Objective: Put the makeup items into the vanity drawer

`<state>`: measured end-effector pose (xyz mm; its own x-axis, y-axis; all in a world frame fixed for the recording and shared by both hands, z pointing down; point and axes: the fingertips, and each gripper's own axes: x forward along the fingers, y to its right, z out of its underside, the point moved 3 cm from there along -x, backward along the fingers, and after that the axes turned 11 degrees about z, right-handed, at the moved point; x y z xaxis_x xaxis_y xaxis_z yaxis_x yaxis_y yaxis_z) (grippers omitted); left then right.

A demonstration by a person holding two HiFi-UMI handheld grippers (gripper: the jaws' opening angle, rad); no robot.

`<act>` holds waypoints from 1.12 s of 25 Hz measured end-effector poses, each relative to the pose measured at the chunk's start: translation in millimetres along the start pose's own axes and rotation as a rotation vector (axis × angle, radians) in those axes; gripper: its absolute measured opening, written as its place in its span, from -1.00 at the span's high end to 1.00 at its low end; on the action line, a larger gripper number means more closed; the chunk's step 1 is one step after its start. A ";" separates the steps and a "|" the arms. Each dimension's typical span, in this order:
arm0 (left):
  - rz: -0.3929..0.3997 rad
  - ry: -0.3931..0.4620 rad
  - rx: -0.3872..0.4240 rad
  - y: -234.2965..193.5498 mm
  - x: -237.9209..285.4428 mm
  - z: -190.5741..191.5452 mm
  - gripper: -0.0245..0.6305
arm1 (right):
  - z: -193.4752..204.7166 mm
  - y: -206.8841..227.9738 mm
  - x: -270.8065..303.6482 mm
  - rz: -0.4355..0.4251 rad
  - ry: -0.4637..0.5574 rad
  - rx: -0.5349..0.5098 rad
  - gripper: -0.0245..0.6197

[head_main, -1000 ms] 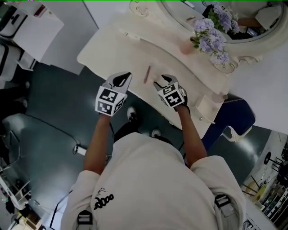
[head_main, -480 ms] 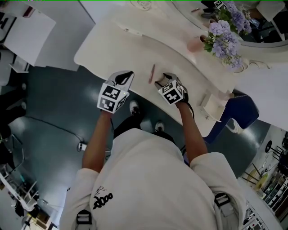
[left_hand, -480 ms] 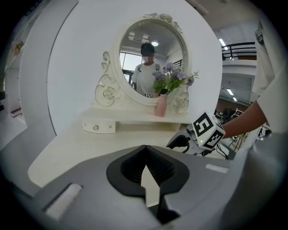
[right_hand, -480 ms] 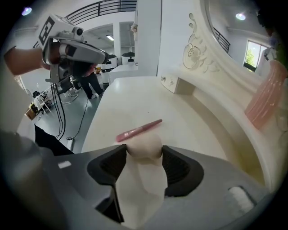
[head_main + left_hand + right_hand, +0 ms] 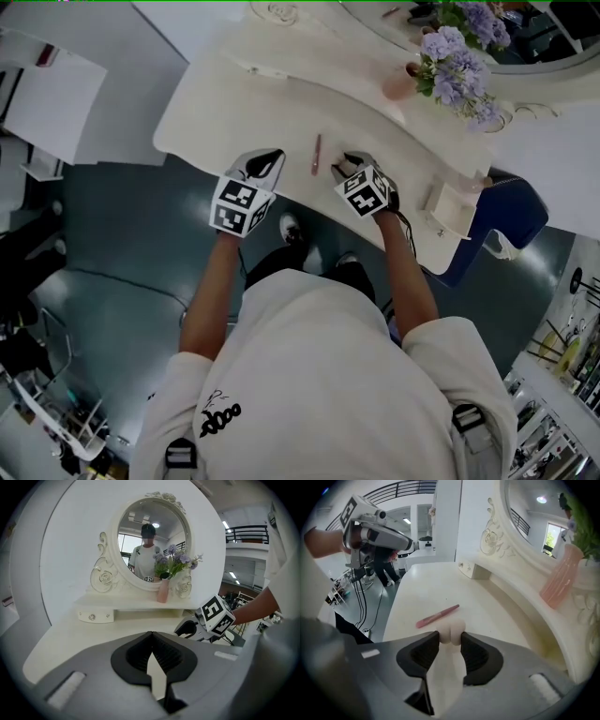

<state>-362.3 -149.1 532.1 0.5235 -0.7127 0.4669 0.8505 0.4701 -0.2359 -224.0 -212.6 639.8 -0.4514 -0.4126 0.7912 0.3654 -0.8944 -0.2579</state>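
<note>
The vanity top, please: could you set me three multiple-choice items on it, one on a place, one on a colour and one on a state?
1. Where does the pencil lie?
A. on the floor
B. on the vanity top
C. on the shelf

2. What colour is the vase?
A. pink
B. blue
C. black

3. How do the jaws of the left gripper stand?
A. wide apart
B. shut on the pencil
C. shut, with nothing between them

Answers:
1 B: the head view shows the pencil lying flat on the top.
2 A: the right gripper view shows the vase as pale pink.
3 C: the left gripper view shows the jaws meeting, with nothing between them.
</note>
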 end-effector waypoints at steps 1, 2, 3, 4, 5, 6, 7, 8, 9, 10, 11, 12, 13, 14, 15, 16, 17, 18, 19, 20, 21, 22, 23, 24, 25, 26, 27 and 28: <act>0.011 0.001 0.004 2.1 2.5 -0.4 0.87 | 0.7 4.2 -4.7 0.014 0.006 0.021 0.47; 0.025 0.000 0.009 5.2 5.2 -0.9 0.87 | 1.9 8.7 -10.0 0.029 0.014 0.045 0.47; 0.041 -0.003 0.017 8.5 8.6 -1.9 0.87 | 3.2 13.7 -16.1 0.046 0.023 0.070 0.47; 0.056 -0.007 0.026 11.6 12.8 -3.6 0.87 | 4.3 19.4 -23.3 0.066 0.034 0.096 0.47; 0.071 -0.011 0.037 14.5 17.7 -6.2 0.87 | 5.6 25.4 -31.5 0.086 0.046 0.123 0.47; 0.084 -0.012 0.048 17.9 22.9 -9.8 0.87 | 8.1 31.1 -40.4 0.104 0.057 0.147 0.47; 0.095 -0.011 0.057 22.3 28.2 -14.3 0.87 | 12.3 36.2 -50.0 0.121 0.067 0.169 0.47; 0.106 -0.007 0.066 27.7 33.7 -19.5 0.87 | 18.3 40.8 -60.3 0.135 0.073 0.187 0.46; 0.117 -0.001 0.075 33.7 39.7 -25.7 0.87 | 25.5 45.7 -70.8 0.151 0.077 0.201 0.46; 0.129 0.007 0.083 40.5 46.5 -32.8 0.87 | 33.6 51.5 -81.6 0.169 0.080 0.211 0.46; 0.144 0.015 0.091 48.4 54.1 -40.2 0.87 | 42.5 58.0 -92.7 0.189 0.082 0.220 0.46; 0.164 0.022 0.099 58.2 61.8 -46.8 0.87 | 52.5 64.7 -104.2 0.211 0.084 0.228 0.46; 0.186 0.026 0.109 69.6 69.2 -52.1 0.87 | 63.3 71.1 -115.7 0.236 0.085 0.239 0.46; 0.210 0.027 0.122 81.6 76.6 -56.0 0.87 | 74.6 77.1 -127.0 0.260 0.085 0.258 0.46; 0.233 0.023 0.136 93.2 84.3 -59.3 0.87 | 86.0 82.9 -137.8 0.284 0.082 0.285 0.46; 0.255 0.018 0.149 104.3 92.5 -62.2 0.87 | 97.6 88.9 -147.7 0.307 0.079 0.316 0.45; 0.275 0.012 0.160 115.4 101.2 -65.0 0.87 | 109.9 95.0 -156.9 0.330 0.076 0.347 0.45; 0.296 0.008 0.171 127.0 109.8 -67.7 0.87 | 122.7 101.2 -165.7 0.353 0.072 0.376 0.45; 0.317 0.005 0.182 139.1 118.4 -70.6 0.87 | 135.7 107.1 -174.3 0.373 0.067 0.407 0.45; 0.339 0.002 0.196 151.2 126.8 -73.7 0.87 | 148.6 113.0 -182.5 0.392 0.060 0.438 0.44; 0.361 -0.002 0.212 163.0 135.4 -77.1 0.87 | 161.4 118.8 -190.0 0.410 0.052 0.468 0.44; 0.382 -0.006 0.227 173.7 143.8 -80.3 0.87 | 173.8 124.5 -196.8 0.428 0.041 0.494 0.44; 0.399 -0.012 0.240 183.3 151.6 -82.9 0.87 | 185.2 129.7 -202.5 0.442 0.028 0.513 0.44; 0.411 -0.018 0.247 191.7 158.7 -85.0 0.87 | 195.1 134.5 -206.9 0.451 0.016 0.524 0.43; 0.419 -0.023 0.251 199.4 165.3 -86.7 0.87 | 203.3 139.1 -210.1 0.453 0.004 0.531 0.43; 0.425 -0.028 0.252 206.6 171.7 -88.3 0.87 | 210.1 143.4 -212.1 0.450 -0.008 0.535 0.41; 0.431 -0.033 0.253 213.7 177.8 -89.5 0.87 | 216.2 147.3 -213.0 0.442 -0.019 0.536 0.40; 0.437 -0.038 0.255 220.4 183.4 -90.3 0.87 | 221.8 150.5 -212.8 0.432 -0.030 0.534 0.38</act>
<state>-74.2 -223.2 488.8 0.8213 -0.4040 0.4028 0.5106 0.8355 -0.2031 107.7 -221.2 555.6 -0.1549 -0.7010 0.6962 0.8623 -0.4398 -0.2510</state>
